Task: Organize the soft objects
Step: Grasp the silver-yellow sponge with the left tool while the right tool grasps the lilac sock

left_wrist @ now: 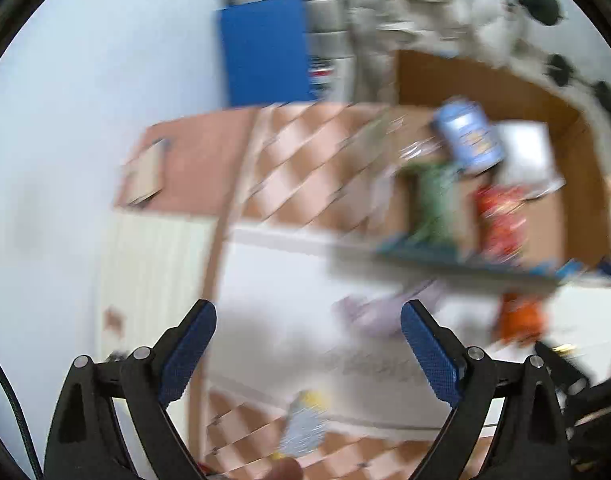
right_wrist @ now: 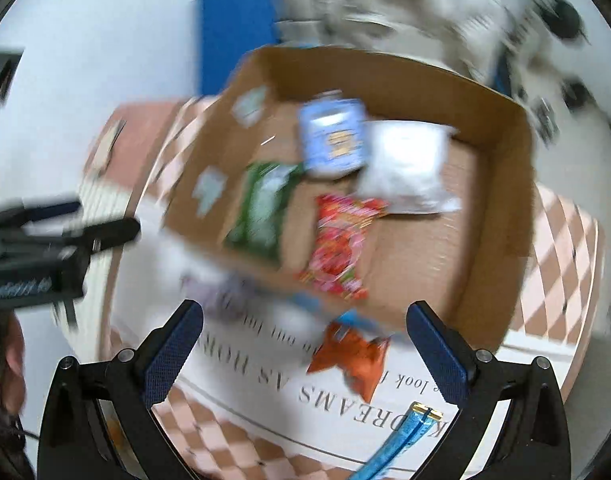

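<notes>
The cardboard box [right_wrist: 501, 184] holds, left to right, a green packet [right_wrist: 265, 208], a red packet [right_wrist: 339, 244], a blue packet [right_wrist: 333, 136] and a white pouch [right_wrist: 405, 164] (all blurred). An orange packet [right_wrist: 353, 356] lies crumpled on the mat [right_wrist: 265, 364] outside it. Left gripper [left_wrist: 307, 354] and right gripper [right_wrist: 305, 354] hover spread, holding nothing.

Brown box [right_wrist: 501, 208], pink-checkered cloth [right_wrist: 561, 256]

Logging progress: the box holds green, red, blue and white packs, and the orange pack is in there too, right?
Not quite. The orange pack lies outside the box, on the mat by its near wall, as the right wrist view shows. The green, red, blue and white packs are inside.
</notes>
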Demonstrator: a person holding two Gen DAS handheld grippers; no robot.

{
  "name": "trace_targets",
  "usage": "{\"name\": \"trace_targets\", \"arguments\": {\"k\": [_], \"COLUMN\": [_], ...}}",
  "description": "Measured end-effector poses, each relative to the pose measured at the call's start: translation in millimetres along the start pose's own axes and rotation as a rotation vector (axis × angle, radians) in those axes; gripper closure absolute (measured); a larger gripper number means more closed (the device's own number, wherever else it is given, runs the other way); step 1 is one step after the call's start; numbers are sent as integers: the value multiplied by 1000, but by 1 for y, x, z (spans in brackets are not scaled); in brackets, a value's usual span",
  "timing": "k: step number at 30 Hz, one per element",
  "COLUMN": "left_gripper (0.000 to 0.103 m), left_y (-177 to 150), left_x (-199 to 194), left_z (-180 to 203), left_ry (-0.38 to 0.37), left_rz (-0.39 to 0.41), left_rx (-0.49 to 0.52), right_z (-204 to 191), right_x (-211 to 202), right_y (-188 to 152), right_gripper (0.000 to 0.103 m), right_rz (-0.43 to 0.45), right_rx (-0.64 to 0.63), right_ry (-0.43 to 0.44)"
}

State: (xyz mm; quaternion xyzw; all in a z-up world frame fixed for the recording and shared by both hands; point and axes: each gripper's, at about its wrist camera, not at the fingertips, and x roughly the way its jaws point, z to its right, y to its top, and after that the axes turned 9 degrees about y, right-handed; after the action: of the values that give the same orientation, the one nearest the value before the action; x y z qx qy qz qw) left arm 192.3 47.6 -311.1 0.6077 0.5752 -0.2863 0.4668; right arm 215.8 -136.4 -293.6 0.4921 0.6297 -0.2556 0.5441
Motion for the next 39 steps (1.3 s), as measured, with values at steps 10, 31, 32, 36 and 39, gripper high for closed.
{"name": "trace_targets", "arguments": {"k": [10, 31, 32, 36, 39], "left_gripper": [8, 8, 8, 8, 8], "left_y": [-129, -151, -148, -143, -139], "left_x": [106, 134, 131, 131, 130], "left_z": [-34, -3, -1, -1, 3], "left_ry": [24, -98, -100, -117, -132], "left_rz": [-261, -312, -310, -305, -300], "left_rx": [-122, -22, -19, 9, 31], "right_z": [-124, -153, -149, -125, -94], "right_x": [115, 236, 238, 231, 216], "right_y": [-33, -14, -13, 2, 0], "right_gripper": [5, 53, 55, 64, 65], "right_rz": [-225, -532, -540, -546, -568], "right_rx": [-720, -875, -848, -594, -327], "right_ry": [-252, -357, -361, -284, -161]}}
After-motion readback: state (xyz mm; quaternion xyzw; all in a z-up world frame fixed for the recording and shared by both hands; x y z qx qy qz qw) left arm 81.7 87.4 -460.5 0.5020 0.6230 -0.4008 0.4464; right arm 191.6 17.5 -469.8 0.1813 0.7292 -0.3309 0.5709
